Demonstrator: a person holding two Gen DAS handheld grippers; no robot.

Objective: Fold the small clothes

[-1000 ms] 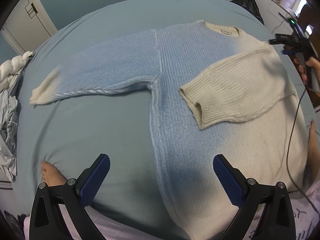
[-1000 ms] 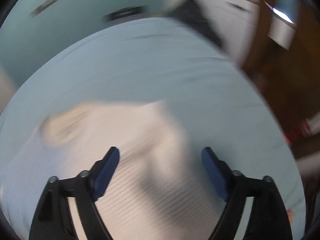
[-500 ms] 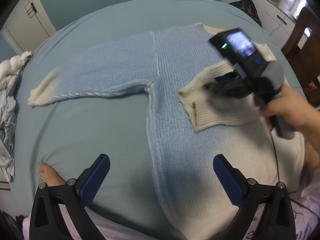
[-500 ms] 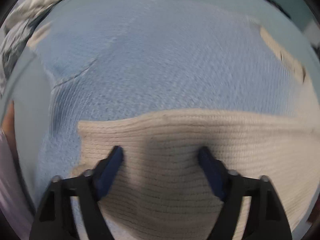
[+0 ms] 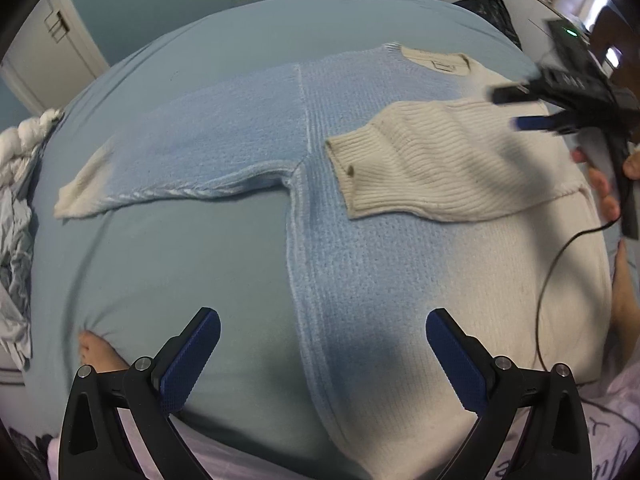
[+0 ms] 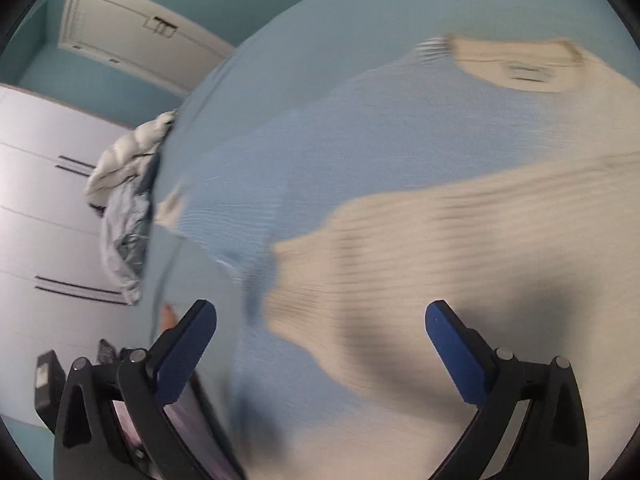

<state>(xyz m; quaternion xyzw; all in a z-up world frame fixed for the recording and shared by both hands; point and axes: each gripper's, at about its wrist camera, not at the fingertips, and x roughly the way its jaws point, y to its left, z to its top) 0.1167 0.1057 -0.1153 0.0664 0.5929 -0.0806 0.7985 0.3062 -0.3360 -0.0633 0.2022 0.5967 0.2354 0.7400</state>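
Note:
A knitted sweater (image 5: 360, 264), blue fading to cream, lies flat on the bed. Its cream sleeve (image 5: 432, 168) is folded in across the chest, and the blue sleeve (image 5: 192, 160) stretches out to the left. Near the hem hovers my left gripper (image 5: 320, 344), open, with nothing between its pads. My right gripper (image 5: 506, 109), held by a hand (image 5: 600, 188), hangs above the sweater's right shoulder. In the blurred right wrist view the right gripper (image 6: 320, 328) looks down on the folded sleeve (image 6: 440, 248); its jaws are opening and hold nothing.
The bed (image 5: 160, 272) has a light blue sheet. Crumpled white and grey bedding (image 5: 16, 208) hangs off its left side. A bare foot (image 5: 96, 352) shows at the near edge. A black cable (image 5: 560, 260) trails over the sweater's right side. A white door (image 6: 132, 40) stands behind.
Half a second ago the right gripper was down on the folded cream sleeve with narrower jaws; it has since pulled back to the right and spread them. The left gripper has stayed put.

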